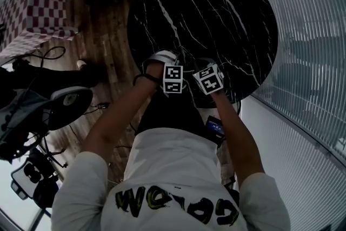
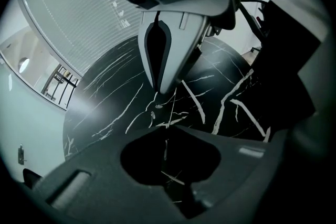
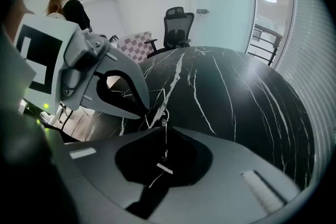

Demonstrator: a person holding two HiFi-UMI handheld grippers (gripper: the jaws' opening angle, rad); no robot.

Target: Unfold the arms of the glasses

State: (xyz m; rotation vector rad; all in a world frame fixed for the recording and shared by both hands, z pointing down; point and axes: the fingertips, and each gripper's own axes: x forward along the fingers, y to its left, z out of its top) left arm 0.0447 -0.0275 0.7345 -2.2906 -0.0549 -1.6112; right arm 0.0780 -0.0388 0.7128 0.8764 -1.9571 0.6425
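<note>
Black marble table (image 1: 216, 8) sits under both tools, near its front edge. I read the left gripper (image 2: 166, 131) clenched on the thin wire glasses (image 3: 164, 122). The right gripper (image 3: 164, 129) is likewise clenched on them, just beside the left.

- Table (image 1: 216, 13): black stone look with white veins, polished and glossy, throwing back light.
- Left gripper (image 2: 166, 134) and right gripper (image 3: 164, 131): smooth matt grey plastic.
- Cube (image 1: 173, 79): matt white faces with black print.
- Floor (image 1: 102, 35): brown wood boards, low sheen.
- Shirt (image 1: 173, 165): soft white cloth, matt.
- Cloth (image 1: 32, 2): red-and-white checked fabric.
- Wall (image 1: 308, 35): finely ribbed, pale, faintly glossy.
</note>
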